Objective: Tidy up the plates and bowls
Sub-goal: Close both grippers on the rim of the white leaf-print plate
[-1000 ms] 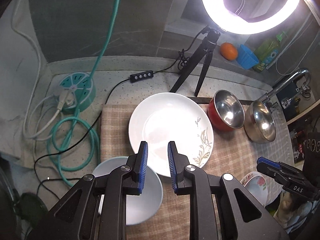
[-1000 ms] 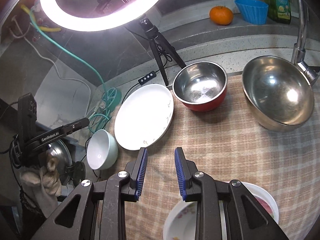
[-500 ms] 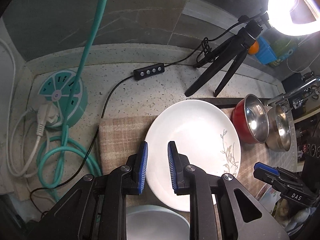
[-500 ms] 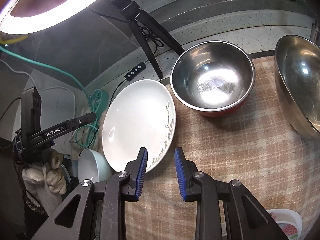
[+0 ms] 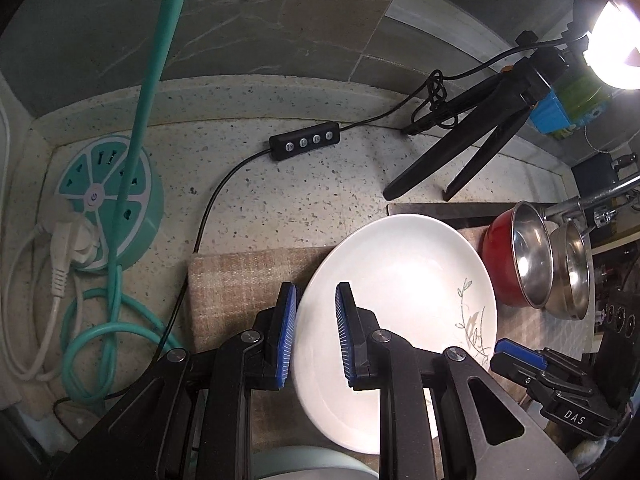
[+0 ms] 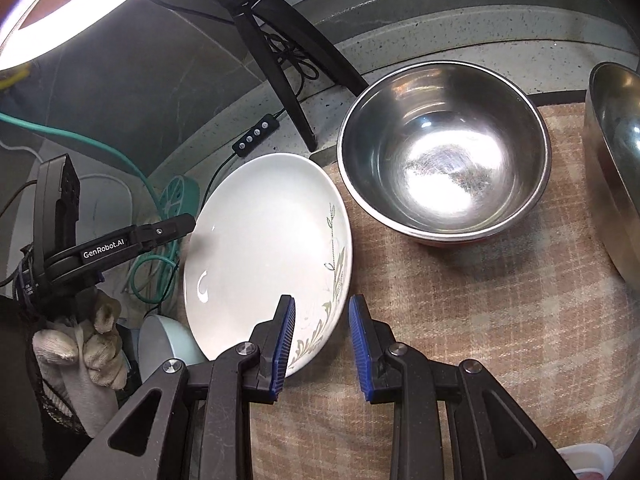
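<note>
Nothing looks stacked yet: my left gripper point(image 5: 316, 336) and right gripper point(image 6: 322, 344), both slightly parted and empty, straddle opposite rims of the white plate point(image 6: 264, 248) lying on the checked cloth point(image 6: 460, 300), apparently untouched.

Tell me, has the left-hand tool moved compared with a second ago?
Yes. The left gripper has come forward and down toward the white plate: its jaws now straddle the plate's near rim, and the pale bowl has slid almost under it.
</note>
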{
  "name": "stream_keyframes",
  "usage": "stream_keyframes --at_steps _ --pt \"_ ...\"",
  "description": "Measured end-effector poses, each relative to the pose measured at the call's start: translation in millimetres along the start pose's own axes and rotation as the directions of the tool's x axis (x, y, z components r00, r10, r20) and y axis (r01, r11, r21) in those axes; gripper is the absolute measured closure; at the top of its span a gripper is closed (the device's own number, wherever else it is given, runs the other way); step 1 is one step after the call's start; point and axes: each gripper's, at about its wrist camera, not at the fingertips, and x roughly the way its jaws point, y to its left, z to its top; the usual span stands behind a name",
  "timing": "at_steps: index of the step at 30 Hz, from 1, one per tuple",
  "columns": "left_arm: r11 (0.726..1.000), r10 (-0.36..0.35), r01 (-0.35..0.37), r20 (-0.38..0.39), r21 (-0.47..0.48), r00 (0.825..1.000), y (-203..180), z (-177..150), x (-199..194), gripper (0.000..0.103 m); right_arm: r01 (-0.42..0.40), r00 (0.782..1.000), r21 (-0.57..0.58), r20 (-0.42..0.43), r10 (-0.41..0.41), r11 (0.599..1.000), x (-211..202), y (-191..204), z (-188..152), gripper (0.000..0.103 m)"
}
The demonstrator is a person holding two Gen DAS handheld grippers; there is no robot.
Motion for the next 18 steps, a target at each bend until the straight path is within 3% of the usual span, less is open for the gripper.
stream_keyframes --at_steps 18 --pt "0.999 0.017 -0.016 -0.022 0.033 1.000 -5.3 5.0 18.6 0.084 0.079 0.997 -0.029 0.008 -0.079 0.996 15.1 7.8 5.0 0.087"
